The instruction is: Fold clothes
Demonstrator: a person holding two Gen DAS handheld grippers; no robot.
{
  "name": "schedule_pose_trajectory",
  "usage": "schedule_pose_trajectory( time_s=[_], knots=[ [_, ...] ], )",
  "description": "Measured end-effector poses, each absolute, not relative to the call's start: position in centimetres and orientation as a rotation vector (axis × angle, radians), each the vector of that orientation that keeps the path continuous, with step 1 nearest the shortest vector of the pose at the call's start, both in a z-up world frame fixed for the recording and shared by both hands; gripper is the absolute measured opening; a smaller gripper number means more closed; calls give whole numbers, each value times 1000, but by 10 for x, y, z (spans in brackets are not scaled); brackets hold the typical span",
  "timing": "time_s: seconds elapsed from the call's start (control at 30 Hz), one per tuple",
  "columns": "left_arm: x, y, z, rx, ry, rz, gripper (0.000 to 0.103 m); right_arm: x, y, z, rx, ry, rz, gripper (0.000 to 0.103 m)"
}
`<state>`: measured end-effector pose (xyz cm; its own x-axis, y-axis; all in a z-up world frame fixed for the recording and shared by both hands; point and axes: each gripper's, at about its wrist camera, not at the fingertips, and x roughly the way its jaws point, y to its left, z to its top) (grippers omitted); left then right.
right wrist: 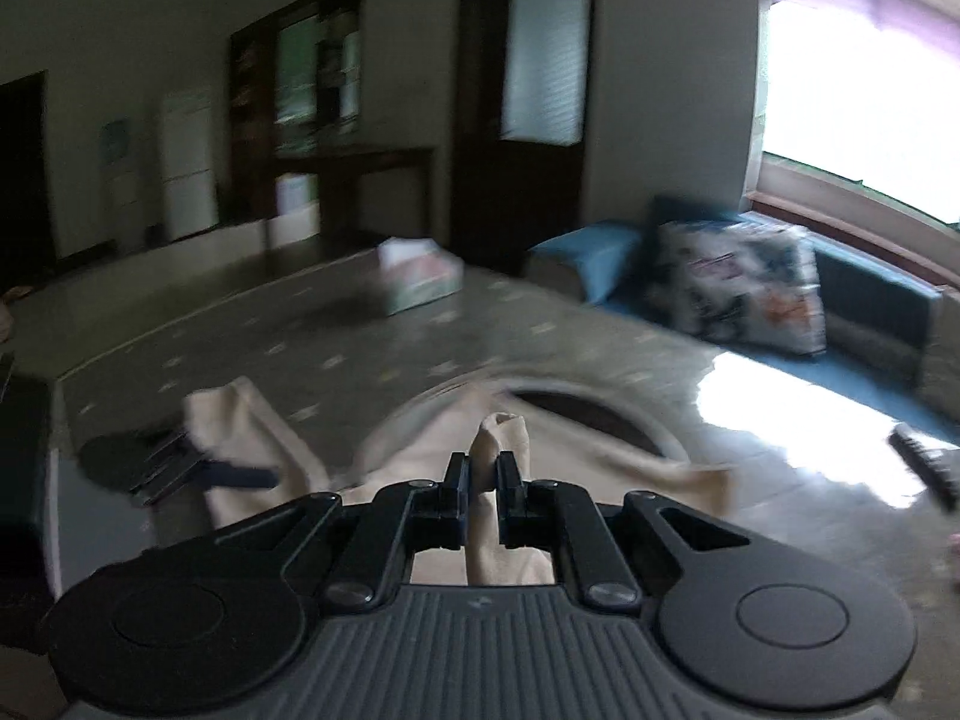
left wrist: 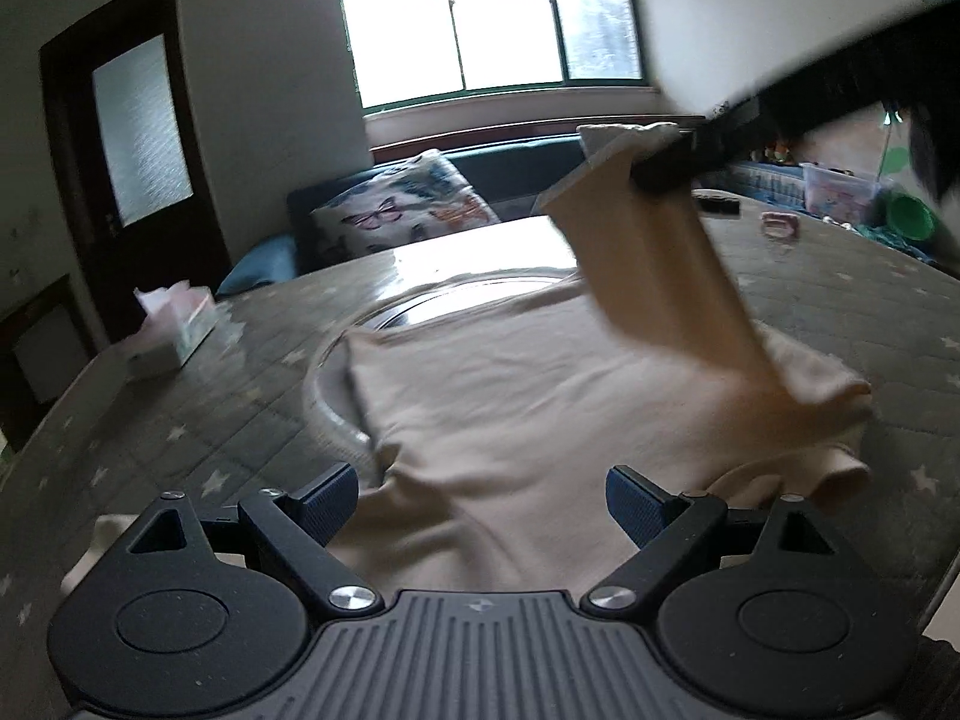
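Right jaws: clamped tight on a bunched sleeve (right wrist: pixel 498 438), the right gripper (right wrist: pixel 480 480) lifting it clear of the table (right wrist: pixel 372 354).
Left jaws: wide apart, gripping nothing, the left gripper (left wrist: pixel 480 504) low over the shirt's near edge.
Shirt (left wrist: pixel 540 384): beige, spread flat at 12 o'clock from the left jaws.
Sleeve axis: in the left view, slanting from 1 o'clock down to the shirt's right edge at 3.
Nearer hand: right, it has the sleeve; looks set to carry it across the body.
Beyond: tissue box (left wrist: pixel 174 330) at 10 o'clock.
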<state>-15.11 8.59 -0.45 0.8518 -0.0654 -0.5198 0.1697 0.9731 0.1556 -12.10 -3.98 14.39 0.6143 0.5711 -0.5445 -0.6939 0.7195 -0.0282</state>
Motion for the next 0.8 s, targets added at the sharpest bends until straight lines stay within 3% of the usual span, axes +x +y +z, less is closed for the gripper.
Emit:
schedule_pose_trajectory(
  time_s=[0.37, 0.8],
  knots=[
    [-158, 94, 2, 179, 529, -114, 90, -127, -67, 109, -293, 654, 722, 18],
    [-123, 81, -8, 165, 599, -198, 57, -115, -144, 53, -185, 832, 569, 19]
  ],
)
